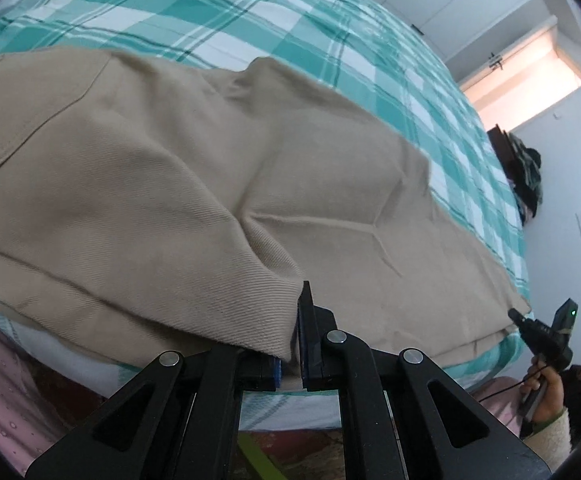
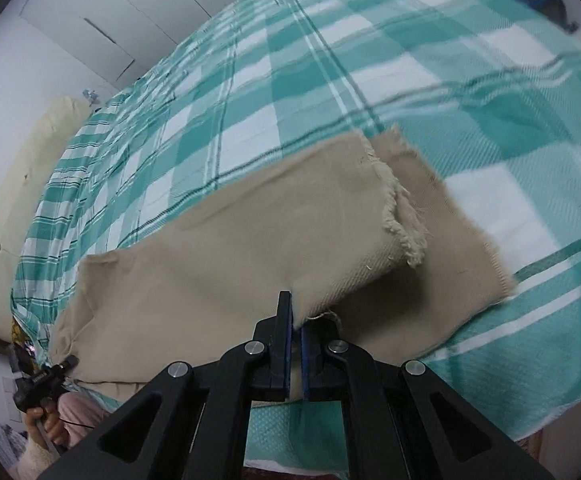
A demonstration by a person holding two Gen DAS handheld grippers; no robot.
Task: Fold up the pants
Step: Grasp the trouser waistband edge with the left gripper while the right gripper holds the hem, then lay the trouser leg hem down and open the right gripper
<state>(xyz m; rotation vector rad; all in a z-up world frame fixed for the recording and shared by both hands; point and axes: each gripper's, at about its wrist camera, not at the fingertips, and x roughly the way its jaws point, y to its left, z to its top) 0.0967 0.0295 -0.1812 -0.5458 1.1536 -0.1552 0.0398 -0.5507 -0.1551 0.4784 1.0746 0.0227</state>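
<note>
Up close, the left gripper (image 1: 296, 344) was clamped on a raised fold of the khaki pants (image 1: 194, 184), its blue-padded fingers (image 1: 305, 344) nearly together with cloth pinched between them. Only the left wrist view showed the stitched back pocket (image 1: 30, 112) toward nine o'clock, and the right gripper (image 1: 546, 334) held in the person's hand (image 1: 544, 394) at four o'clock, at the pants' far end.

The right gripper (image 2: 296, 330) was likewise closed on the near edge of a trouser leg, fabric caught between its pads. Only the right wrist view showed the frayed hem (image 2: 400, 216), lifted and doubled over the lower leg toward one o'clock, and the left gripper (image 2: 44, 380) at eight o'clock.

The pants lay stretched along the near edge of the bed, on the teal-and-white checked blanket (image 2: 290, 80). Farther off, a cream pillow (image 2: 18, 184) sat at nine o'clock, with white wardrobe doors (image 2: 122, 12) beyond.
</note>
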